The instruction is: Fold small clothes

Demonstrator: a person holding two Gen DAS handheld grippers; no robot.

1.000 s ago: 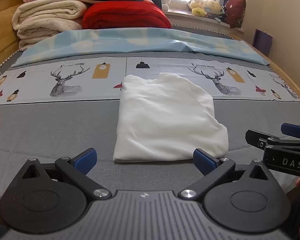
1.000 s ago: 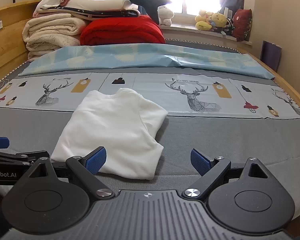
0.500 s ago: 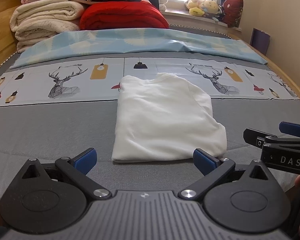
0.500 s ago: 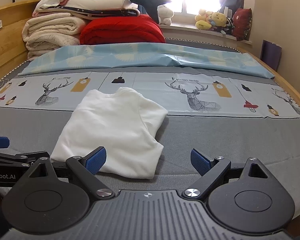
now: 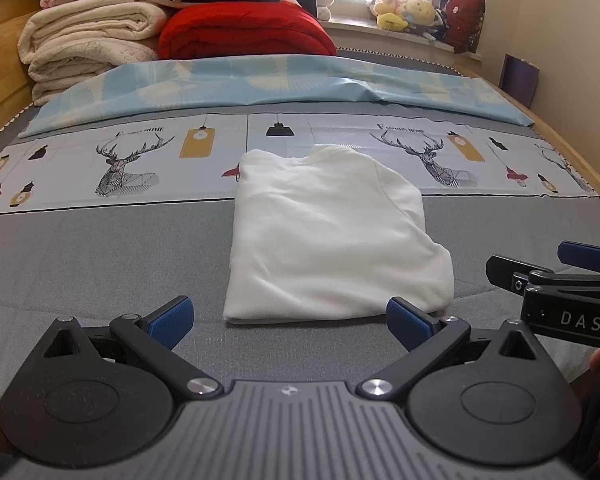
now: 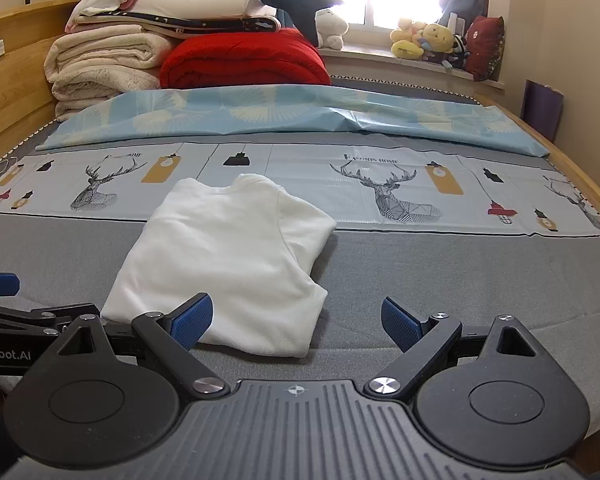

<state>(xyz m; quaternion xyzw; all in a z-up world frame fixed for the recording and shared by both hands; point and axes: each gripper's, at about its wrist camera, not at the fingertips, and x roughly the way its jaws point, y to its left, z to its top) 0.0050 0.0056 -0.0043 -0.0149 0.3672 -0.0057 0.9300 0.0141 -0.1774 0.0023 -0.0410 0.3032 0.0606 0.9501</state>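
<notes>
Shirt, white, lies partly folded on the bed at twelve o'clock; left gripper and right gripper both spread wide, empty (hovering short of the hem); pinch both near corners evenly, then fold away.

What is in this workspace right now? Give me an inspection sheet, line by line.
Surface: bed with a grey cover and a deer-print panel.
Job's things: white garment, folded, lying flat ahead of both grippers.
Clutter: nothing seen on the grey area beside the garment.
Grippers: left gripper open, holding nothing; right gripper open, holding nothing.
Cables: nothing seen for certain.
Surroundings: blue sheet, cream blankets, red quilt, stuffed toys on the windowsill.
</notes>
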